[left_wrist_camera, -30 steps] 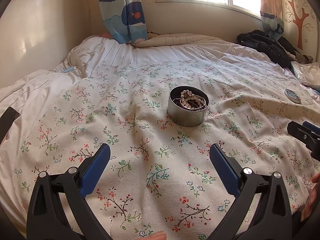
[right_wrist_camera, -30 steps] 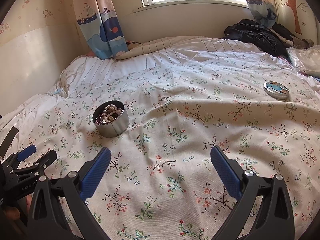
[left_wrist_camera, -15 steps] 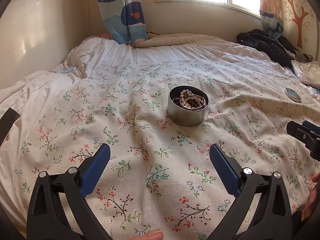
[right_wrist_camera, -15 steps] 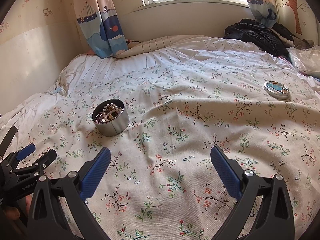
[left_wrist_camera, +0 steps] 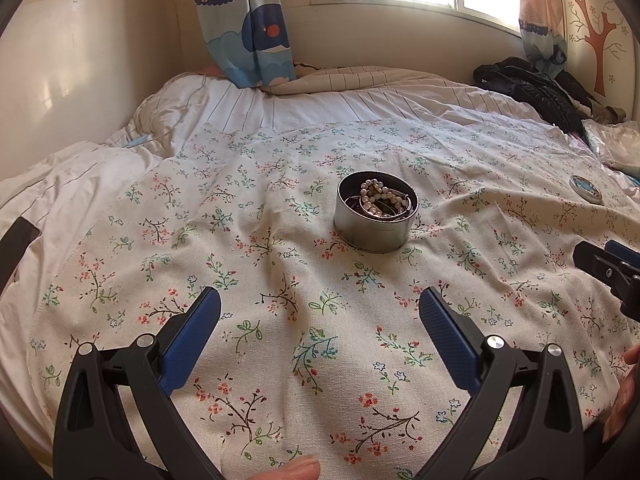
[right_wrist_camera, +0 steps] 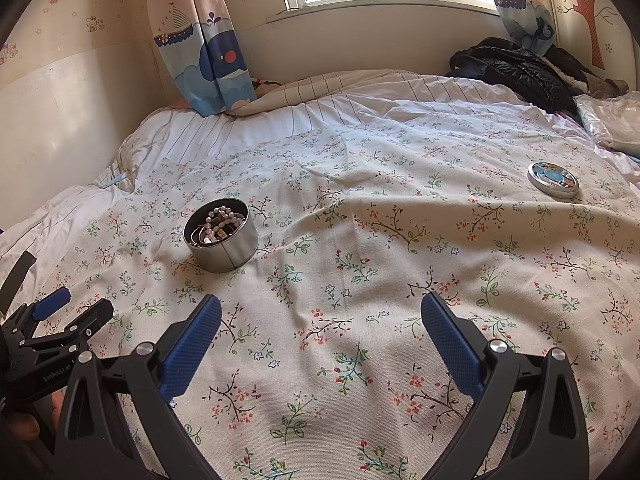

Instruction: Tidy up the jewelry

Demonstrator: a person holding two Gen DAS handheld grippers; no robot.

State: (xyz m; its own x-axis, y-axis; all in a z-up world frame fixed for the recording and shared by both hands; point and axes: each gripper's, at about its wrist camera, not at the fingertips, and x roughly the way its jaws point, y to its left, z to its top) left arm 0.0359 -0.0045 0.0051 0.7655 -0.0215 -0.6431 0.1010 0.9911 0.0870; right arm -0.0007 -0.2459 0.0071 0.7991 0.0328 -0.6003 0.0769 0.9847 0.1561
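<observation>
A round silver tin [left_wrist_camera: 376, 216] stands open on the floral bedspread [left_wrist_camera: 280, 360], filled with pearl bracelets [left_wrist_camera: 378, 198] and other jewelry. It also shows in the right wrist view [right_wrist_camera: 221, 240]. Its lid [right_wrist_camera: 553, 180], silver with a blue picture, lies flat far to the right; it shows small in the left wrist view [left_wrist_camera: 586, 189]. My left gripper [left_wrist_camera: 319, 312] is open and empty, short of the tin. My right gripper [right_wrist_camera: 321, 314] is open and empty, between tin and lid, nearer me.
A black jacket [right_wrist_camera: 516, 70] lies at the back right corner of the bed. A clear plastic bag [right_wrist_camera: 612, 124] lies at the right edge. Striped white bedding [right_wrist_camera: 280, 124] and a curtain [right_wrist_camera: 204, 40] are behind; a wall [left_wrist_camera: 80, 72] runs along the left.
Both grippers have drifted slightly; the tin and lid sit a touch lower in the views. Nothing was taken hold of or let go.
</observation>
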